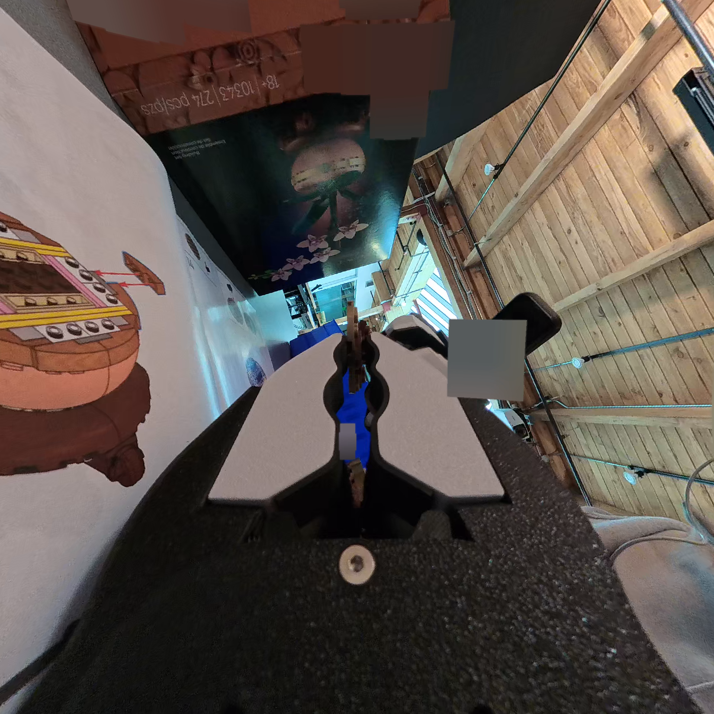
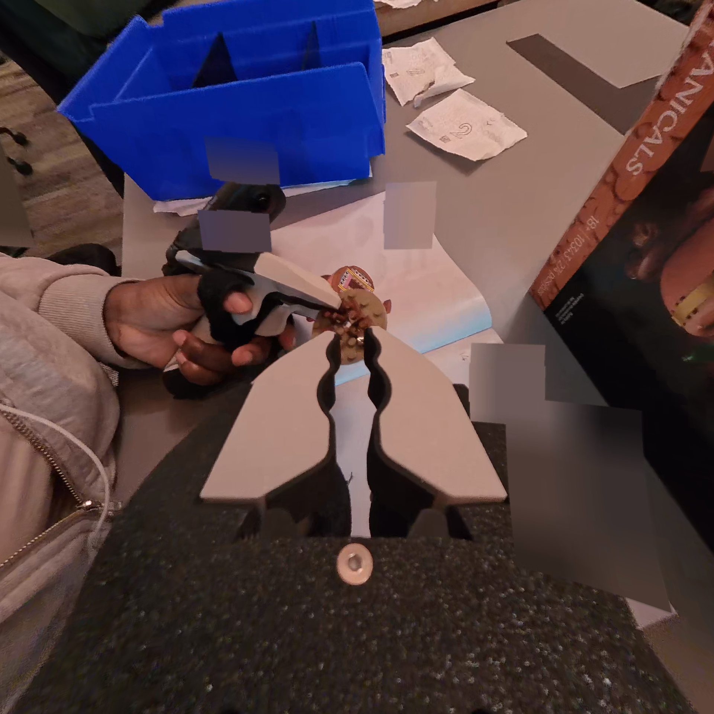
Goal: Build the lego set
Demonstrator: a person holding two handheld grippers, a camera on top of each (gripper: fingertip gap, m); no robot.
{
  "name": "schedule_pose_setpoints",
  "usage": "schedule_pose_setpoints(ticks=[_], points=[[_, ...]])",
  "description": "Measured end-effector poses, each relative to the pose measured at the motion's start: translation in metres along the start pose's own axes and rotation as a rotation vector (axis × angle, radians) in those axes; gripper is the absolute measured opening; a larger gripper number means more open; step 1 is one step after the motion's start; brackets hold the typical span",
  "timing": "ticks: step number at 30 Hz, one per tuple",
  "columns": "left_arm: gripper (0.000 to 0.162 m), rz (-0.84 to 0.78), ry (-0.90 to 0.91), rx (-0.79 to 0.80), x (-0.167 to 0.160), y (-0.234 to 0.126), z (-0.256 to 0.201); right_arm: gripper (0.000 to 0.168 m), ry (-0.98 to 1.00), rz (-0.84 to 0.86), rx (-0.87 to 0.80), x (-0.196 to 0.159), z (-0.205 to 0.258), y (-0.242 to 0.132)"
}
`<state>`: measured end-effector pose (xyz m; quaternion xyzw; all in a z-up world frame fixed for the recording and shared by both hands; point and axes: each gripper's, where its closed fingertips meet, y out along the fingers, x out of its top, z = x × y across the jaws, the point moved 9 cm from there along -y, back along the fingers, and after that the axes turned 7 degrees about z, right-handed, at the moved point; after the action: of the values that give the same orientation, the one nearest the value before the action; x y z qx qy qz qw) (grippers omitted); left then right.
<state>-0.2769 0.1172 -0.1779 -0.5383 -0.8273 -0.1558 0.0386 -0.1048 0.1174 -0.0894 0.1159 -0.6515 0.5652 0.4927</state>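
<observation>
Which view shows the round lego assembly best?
The right wrist view: the round lego assembly faces the camera, studs visible, held by the left hand-held gripper. The left wrist view shows it only edge-on between its fingers.

Each gripper, left (image 1: 357,340) and right (image 2: 349,336), has pale grey wedge-shaped fingers edged with wavy black pads, on a speckled black body with one silver screw (image 2: 354,566). The person wears a beige zip-up sweatshirt with a ribbed cuff (image 2: 73,297) and a white drawstring.

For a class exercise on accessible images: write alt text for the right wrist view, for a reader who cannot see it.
Two handheld grippers meet over a round tan and brown lego assembly: the left gripper clamps it from the left, and the right gripper reaches its near edge. Beneath lies an open instruction booklet on a grey table, with a blue bin behind.
</observation>
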Motion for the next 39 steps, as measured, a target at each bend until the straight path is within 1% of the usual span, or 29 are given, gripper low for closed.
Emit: schedule_pose_setpoints(ticks=[4,10,13,18,23,28,32,39], points=[[0.007,0.003,0.004,0.008,0.0,0.001,0.0,0.009,-0.082,0.05,-0.037,0.002,0.004,0.001],[0.007,0.019,0.047,0.038,-0.003,0.003,-0.001,0.007,-0.344,0.167,-0.169,0.012,0.02,0.017],[0.007,0.025,0.065,0.046,-0.004,0.004,-0.002,0.005,-0.391,0.212,-0.174,0.01,0.022,0.025],[0.007,0.03,0.071,0.042,-0.004,0.004,-0.002,0.003,-0.371,0.192,-0.175,0.009,0.022,0.024],[0.007,0.043,0.092,0.039,-0.005,0.005,-0.004,0.002,-0.353,0.15,-0.211,0.01,0.02,0.018],[0.007,0.044,0.095,0.035,-0.005,0.005,-0.004,0.002,-0.241,0.071,-0.152,0.011,0.016,0.012],[0.007,0.051,0.109,0.035,-0.006,0.005,-0.005,0.002,-0.242,0.1,-0.146,0.01,0.018,0.017],[0.007,0.048,0.142,0.041,-0.007,0.006,-0.006,0.002,-0.147,0.11,-0.141,0.01,0.019,0.02]])
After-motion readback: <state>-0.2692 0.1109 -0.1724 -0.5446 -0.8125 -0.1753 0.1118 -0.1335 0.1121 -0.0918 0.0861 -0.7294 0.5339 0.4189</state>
